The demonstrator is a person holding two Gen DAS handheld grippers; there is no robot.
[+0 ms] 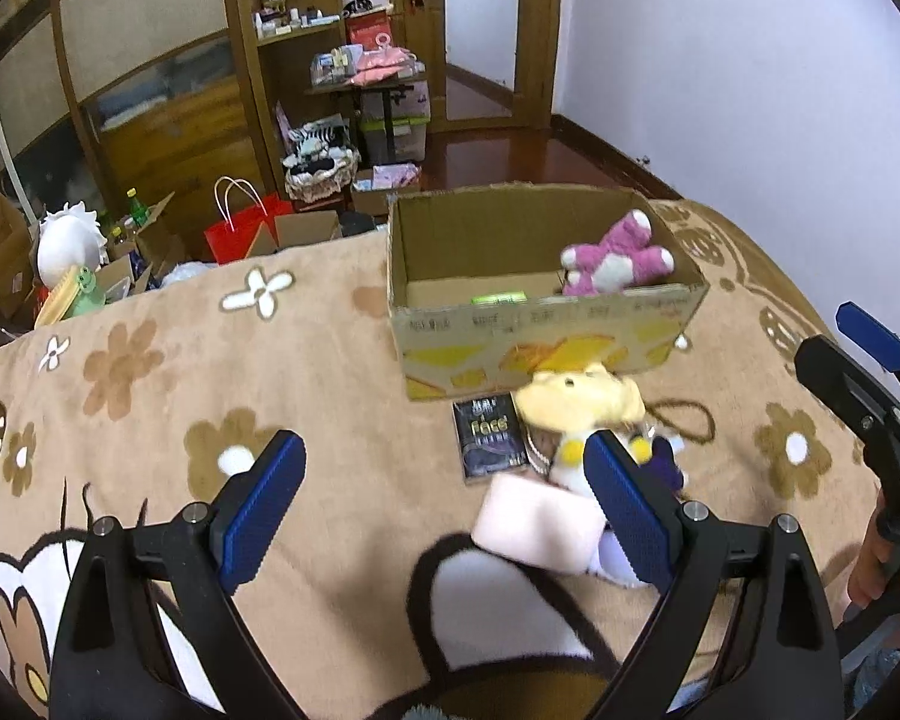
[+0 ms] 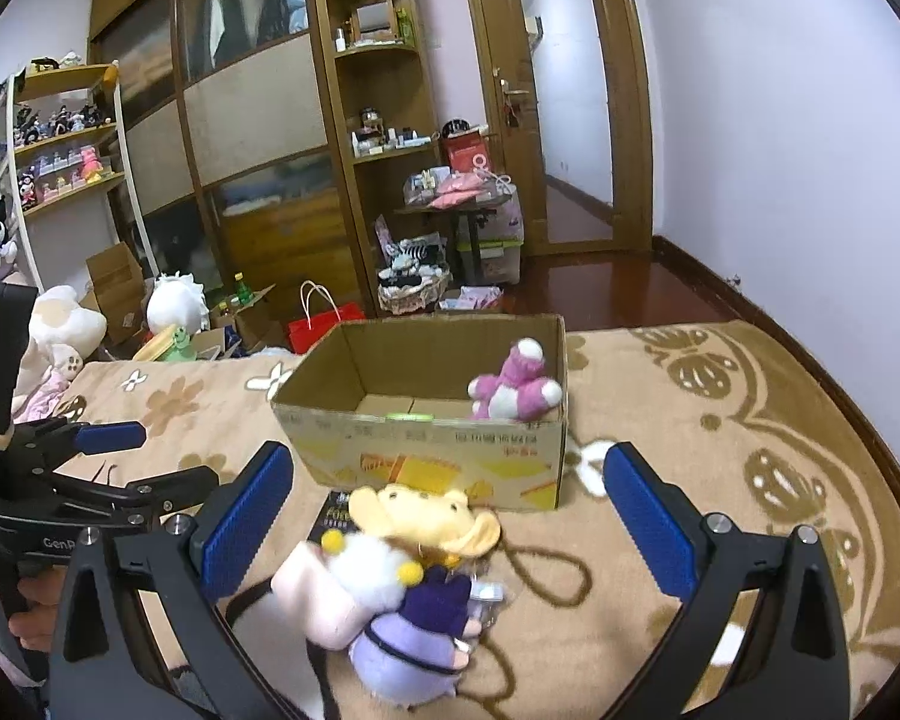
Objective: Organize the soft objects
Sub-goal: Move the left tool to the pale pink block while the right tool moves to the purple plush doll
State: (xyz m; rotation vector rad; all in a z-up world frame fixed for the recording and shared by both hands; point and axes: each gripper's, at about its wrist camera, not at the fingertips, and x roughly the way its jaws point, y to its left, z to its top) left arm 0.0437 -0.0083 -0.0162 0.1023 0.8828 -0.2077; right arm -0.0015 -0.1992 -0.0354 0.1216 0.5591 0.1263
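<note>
While both grippers gape empty, left gripper (image 1: 444, 504), right gripper (image 2: 450, 516), over plush pile (image 2: 390, 588), cardboard box (image 2: 426, 456) behind, possibly touching.

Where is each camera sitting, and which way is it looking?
Left wrist camera: sits on the left gripper, looks forward over the blanket at the cardboard box; the right gripper and a hand show at the right edge.
Right wrist camera: sits on the right gripper, faces the same box with the toy pile between its open fingers; the left gripper shows at left.
Both share the box, the pink plush and the toy pile.
</note>
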